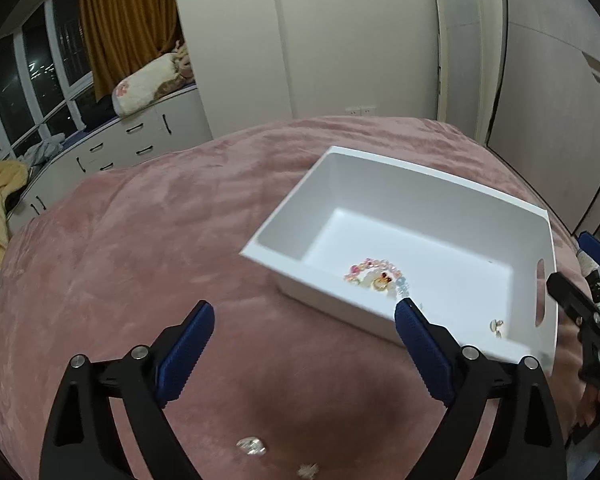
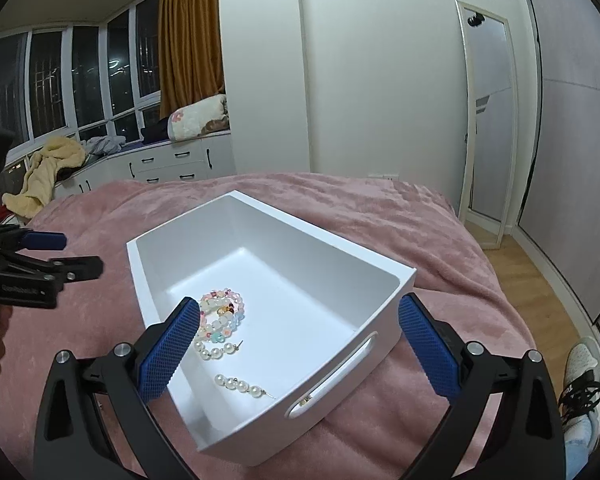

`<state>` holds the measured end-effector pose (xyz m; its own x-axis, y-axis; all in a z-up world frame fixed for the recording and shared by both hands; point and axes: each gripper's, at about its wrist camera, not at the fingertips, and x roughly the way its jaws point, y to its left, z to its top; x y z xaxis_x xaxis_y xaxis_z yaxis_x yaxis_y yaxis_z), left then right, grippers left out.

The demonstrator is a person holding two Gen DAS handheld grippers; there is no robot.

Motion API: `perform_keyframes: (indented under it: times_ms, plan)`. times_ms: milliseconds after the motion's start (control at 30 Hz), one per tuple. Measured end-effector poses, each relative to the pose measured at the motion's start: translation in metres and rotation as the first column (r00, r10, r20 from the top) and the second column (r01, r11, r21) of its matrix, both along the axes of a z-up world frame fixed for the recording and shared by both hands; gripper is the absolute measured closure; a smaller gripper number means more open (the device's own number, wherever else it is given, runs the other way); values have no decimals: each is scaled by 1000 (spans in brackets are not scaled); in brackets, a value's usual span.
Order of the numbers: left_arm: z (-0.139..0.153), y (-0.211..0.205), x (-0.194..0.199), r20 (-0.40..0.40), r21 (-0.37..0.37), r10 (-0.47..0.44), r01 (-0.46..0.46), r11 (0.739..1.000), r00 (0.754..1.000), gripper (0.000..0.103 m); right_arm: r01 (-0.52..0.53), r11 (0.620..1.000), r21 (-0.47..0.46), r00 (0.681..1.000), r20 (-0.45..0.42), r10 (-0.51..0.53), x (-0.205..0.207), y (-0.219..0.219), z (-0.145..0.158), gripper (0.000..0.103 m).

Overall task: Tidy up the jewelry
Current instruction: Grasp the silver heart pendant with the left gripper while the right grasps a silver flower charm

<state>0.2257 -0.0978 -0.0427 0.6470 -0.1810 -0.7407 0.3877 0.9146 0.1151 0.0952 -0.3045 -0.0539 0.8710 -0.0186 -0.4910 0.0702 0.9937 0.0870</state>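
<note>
We are holding the left gripper [image 1: 305,322] and right gripper [image 2: 299,316] wide, gripping nothing. The bead bracelet [image 2: 221,312] is lying inside the white box [image 2: 328,248]. Only the right view is showing pearl earrings [image 2: 242,385]; only the left is showing sparkly pieces [image 1: 252,447] at six o'clock on the pink blanket [image 1: 140,248].

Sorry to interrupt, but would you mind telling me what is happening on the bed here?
A person is sorting jewelry into a white bin on the pink blanket. A beaded bracelet and two pearl earrings already lie inside. Both the left gripper and the right gripper are open and hold nothing. Two small sparkly pieces are not yet in the bin; they lie on the blanket below the left gripper.
</note>
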Motion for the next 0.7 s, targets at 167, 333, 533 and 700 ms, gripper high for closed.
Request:
perform_keyframes:
  times_ms: [167,333,533,700]
  plan:
    - [3,33,-8,5,-11,42,-42,999,999,10,-56,998,-2,997,45,56,-10,10,9,5]
    - [-4,58,-16,-5,-13,63,-63,998,998,10,-151,987,45,986,79,147,-18,39,20,5]
    - [-24,77,-25,-30,3,62,-62,998,998,10,-272,948,164,962,56,267,-13,85,2,5]
    - [-43,90,-29,-64,8,57,-57,998,996,10,-435,900,24,896,-86,436,-6,140,-23,5]
